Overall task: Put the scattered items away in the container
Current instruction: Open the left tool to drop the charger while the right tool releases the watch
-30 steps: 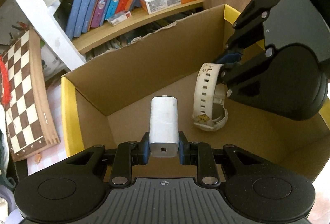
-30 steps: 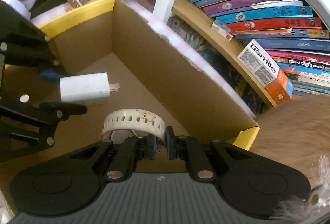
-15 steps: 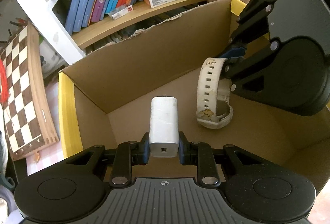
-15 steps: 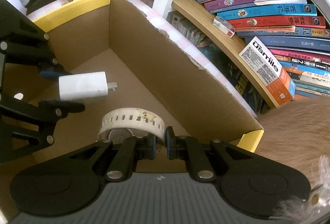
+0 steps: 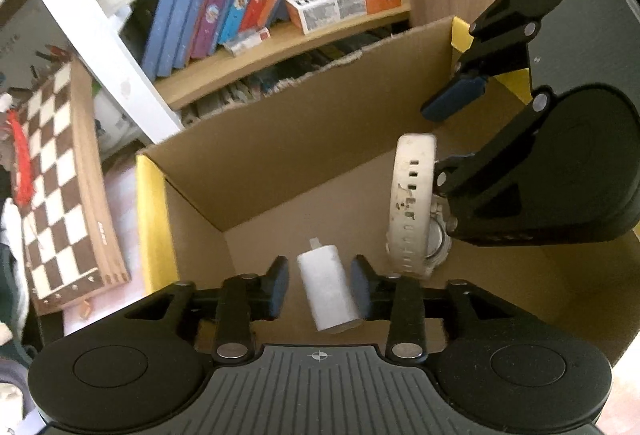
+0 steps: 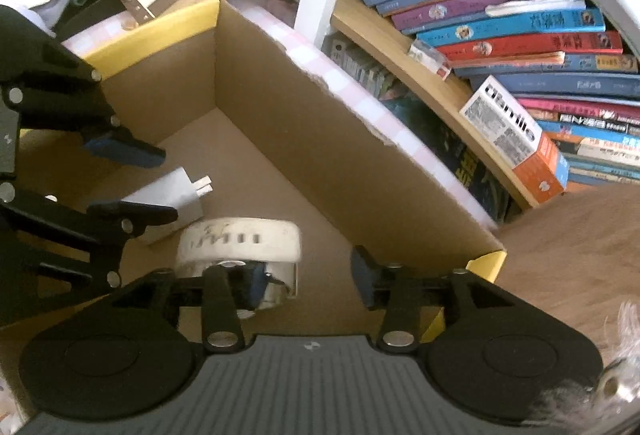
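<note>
Inside the box (image 5: 280, 163), both claws gape; only the right view shows charger (image 6: 168, 203) prongs clearly.

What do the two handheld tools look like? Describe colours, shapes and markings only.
Both the left tool and the right tool are matte black, with two round discs flanking a grey ribbed centre plate marked by a small crosshair. Black linkage arms carry silver rivets and end in dark blue pads. No cables or sleeves show.

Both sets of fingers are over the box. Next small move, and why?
Probably lift both grippers straight up out of the cardboard box. The left gripper is open, the white charger loose between its fingers. The right gripper is open too, the white watch seemingly down inside the box. Nothing is left to release.
</note>
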Available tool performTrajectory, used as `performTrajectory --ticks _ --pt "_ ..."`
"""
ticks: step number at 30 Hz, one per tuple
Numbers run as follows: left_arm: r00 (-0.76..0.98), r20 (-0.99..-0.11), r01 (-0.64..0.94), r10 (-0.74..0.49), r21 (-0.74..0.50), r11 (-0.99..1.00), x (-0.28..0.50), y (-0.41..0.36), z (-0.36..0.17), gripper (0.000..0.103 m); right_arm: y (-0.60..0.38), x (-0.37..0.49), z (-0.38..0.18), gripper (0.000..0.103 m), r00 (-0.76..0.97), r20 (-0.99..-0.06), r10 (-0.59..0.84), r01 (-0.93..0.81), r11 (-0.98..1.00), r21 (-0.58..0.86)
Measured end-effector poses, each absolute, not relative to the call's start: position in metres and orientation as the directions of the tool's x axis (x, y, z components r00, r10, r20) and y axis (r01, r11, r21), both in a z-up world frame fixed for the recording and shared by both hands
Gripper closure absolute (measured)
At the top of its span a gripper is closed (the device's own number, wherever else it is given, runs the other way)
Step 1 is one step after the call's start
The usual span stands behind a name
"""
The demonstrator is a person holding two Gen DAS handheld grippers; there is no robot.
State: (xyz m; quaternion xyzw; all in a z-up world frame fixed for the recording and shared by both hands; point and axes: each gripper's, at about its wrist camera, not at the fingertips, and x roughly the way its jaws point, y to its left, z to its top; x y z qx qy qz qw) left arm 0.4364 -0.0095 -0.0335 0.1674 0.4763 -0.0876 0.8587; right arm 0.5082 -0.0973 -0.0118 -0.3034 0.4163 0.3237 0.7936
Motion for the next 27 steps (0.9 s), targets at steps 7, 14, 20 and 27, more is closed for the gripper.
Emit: performTrajectory --ticks 7,14,20,27 --pt "0.597 -0.802 0.278 0.018 0.228 0.933 0.422 -0.007 -0.012 0.045 -0.106 0.503 0.001 0.047 0.474 -0.836 0.276 -0.747 0.628 -0.217" --pt "0.627 -0.778 0.264 0.035 0.255 0.93 0.415 -0.011 0.0 0.041 -0.108 0.493 0.01 0.033 0.508 -0.815 0.278 -0.739 0.626 -0.248" --pt "0.656 -0.754 0.263 0.043 0.282 0.923 0.406 -0.016 0.009 0.028 -0.109 0.486 0.012 0.021 0.506 -0.823 0.257 -0.755 0.593 -0.279" --pt "0.675 -0.735 0.241 0.062 0.298 0.924 0.398 -0.015 0.016 0.026 -0.119 0.485 0.026 0.02 0.529 -0.797 0.291 -0.729 0.637 -0.251"
